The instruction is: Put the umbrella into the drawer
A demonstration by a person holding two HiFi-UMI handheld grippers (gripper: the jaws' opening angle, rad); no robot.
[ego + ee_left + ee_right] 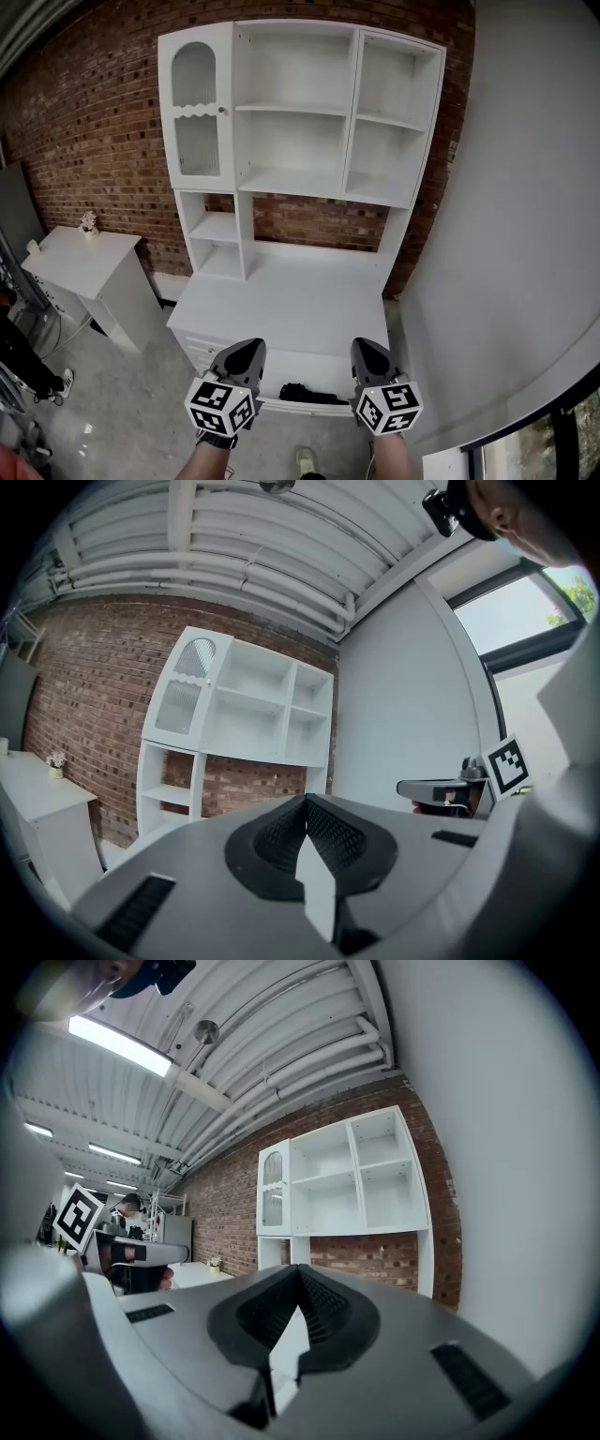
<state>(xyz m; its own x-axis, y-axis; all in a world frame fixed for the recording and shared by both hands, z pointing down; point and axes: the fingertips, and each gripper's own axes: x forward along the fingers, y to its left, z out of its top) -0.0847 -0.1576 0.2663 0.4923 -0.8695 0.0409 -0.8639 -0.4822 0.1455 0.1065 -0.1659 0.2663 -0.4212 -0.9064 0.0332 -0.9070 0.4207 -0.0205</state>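
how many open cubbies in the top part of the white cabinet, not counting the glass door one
4: the upper middle cubby and lower middle cubby, then the upper right cubby and lower right cubby. All in full view, none hidden.

A red brick wall (84,112) backs a tall white shelf unit (300,112). A small white desk (84,258) stands to its left on the grey floor (122,394), and a plain white wall (525,187) closes the right. Strip lights (117,1044) glow overhead.
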